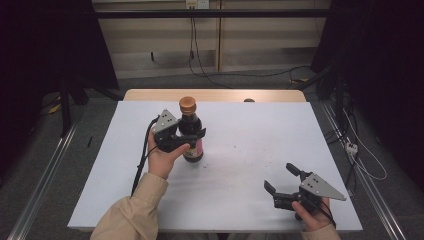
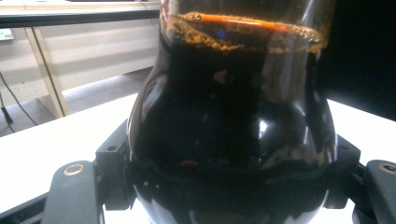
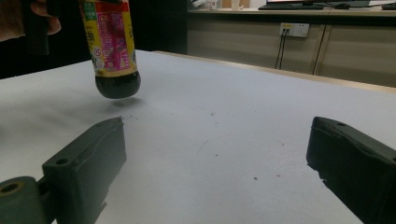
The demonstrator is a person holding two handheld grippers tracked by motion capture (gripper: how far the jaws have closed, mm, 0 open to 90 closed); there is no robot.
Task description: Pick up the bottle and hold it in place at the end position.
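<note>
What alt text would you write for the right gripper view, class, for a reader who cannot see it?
A dark sauce bottle with a colourful label hangs just above the white table, a faint shadow beneath it. In front, the right claw stands open, with nothing between its jaws.

The high view looks forward and down from above the person's side of the bench (image 1: 235,150), taking in its whole white top. The left gripper view sits very close behind the bottle (image 2: 233,126), level with its shoulder, facing the far wall. The right gripper view rides low over the bench (image 3: 224,116), farther from the bottle (image 3: 114,46), looking across at its label. All three views share the bottle (image 1: 191,131) and the bench top around it.
</note>
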